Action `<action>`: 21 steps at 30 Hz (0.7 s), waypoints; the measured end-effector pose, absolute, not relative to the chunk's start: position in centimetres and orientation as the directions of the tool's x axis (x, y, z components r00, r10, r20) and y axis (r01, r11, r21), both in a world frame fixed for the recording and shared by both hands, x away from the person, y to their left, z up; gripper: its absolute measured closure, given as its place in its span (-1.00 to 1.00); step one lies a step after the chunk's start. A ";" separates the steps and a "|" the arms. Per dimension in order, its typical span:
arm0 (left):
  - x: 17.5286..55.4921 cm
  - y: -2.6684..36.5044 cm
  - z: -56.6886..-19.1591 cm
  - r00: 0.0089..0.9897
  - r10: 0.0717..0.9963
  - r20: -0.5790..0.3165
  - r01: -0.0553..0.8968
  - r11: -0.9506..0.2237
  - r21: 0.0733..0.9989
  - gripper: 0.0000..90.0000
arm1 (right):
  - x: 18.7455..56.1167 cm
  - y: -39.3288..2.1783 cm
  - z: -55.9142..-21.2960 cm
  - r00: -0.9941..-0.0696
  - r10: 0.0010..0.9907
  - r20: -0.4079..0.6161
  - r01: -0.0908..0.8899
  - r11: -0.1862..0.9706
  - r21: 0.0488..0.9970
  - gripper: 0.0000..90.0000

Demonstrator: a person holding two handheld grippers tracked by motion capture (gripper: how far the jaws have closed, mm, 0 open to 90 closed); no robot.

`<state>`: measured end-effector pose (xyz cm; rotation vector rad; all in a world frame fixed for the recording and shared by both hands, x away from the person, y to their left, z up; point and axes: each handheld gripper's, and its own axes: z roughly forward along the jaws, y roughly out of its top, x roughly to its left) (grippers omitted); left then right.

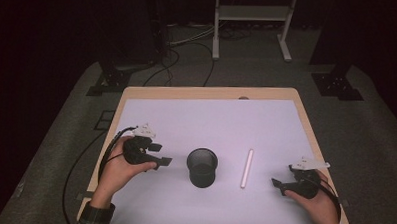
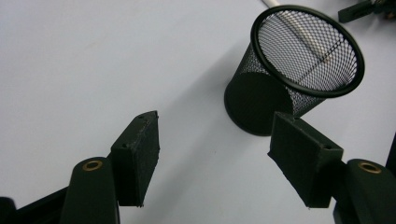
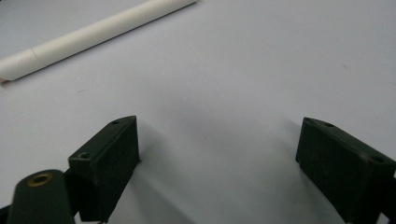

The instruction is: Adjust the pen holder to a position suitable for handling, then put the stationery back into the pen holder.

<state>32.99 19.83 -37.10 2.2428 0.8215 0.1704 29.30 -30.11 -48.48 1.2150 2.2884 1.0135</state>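
Near the frame's centre on the counter (image 1: 151,108) stands a black mesh pen cup (image 1: 202,167), a white tube (image 1: 247,167) just right. Left tongs (image 1: 165,161) and right tongs (image 1: 275,183) both gape, holding nothing.

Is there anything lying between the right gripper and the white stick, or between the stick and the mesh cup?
Nothing visible. The right gripper, jaws open, has bare mat between it and the white stick. The stick lies flat to the right of the upright mesh cup, with bare mat between them too. The left gripper sits on the cup's far side.
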 end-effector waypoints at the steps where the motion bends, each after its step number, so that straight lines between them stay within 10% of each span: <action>1: 32.9 19.9 -37.2 0.788 0.605 -0.117 0.509 -0.531 0.678 -0.29 | 29.3 -30.1 -48.5 -0.567 0.823 0.018 0.567 0.375 0.734 -0.72; 21: 31.4 22.2 -40.7 0.747 0.662 -0.052 0.510 -0.521 0.684 -0.59 | 29.3 -30.1 -48.5 -0.567 0.824 0.018 0.567 0.375 0.733 -0.73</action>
